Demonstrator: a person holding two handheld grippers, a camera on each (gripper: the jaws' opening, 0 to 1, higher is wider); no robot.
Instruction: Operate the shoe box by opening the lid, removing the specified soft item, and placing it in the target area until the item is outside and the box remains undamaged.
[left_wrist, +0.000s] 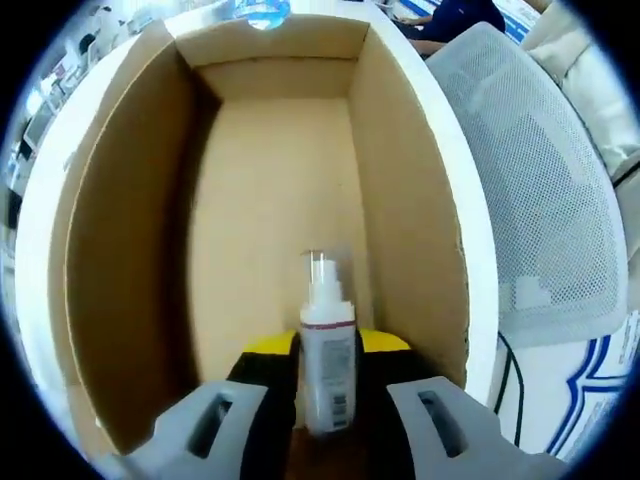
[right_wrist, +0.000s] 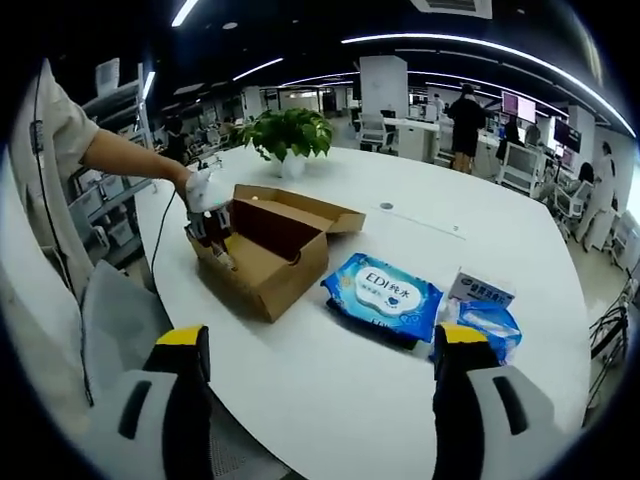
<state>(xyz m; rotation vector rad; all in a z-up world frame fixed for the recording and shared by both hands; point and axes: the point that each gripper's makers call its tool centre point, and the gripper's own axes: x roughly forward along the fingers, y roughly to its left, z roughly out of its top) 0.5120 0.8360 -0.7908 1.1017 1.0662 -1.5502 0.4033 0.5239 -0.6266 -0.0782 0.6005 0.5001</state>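
I look straight into the open cardboard shoe box (left_wrist: 270, 190), whose brown floor and walls surround the view. My left gripper (left_wrist: 327, 346) is shut on a small white pump bottle (left_wrist: 326, 370) with a barcode label, held upright between the yellow-tipped jaws over the box floor. In the right gripper view the same box (right_wrist: 280, 262) stands on the white round table (right_wrist: 480, 230) with its lid flap folded back. A person's hand holds the left gripper (right_wrist: 210, 222) down inside the box's near end. My right gripper (right_wrist: 322, 345) hangs open over the table's near edge, well apart from the box.
A blue wet-wipes pack (right_wrist: 384, 290) lies right of the box, with a smaller tissue pack (right_wrist: 482, 318) beyond it. A potted plant (right_wrist: 289, 131) stands at the table's far side. A white mesh chair (left_wrist: 545, 190) sits beside the table.
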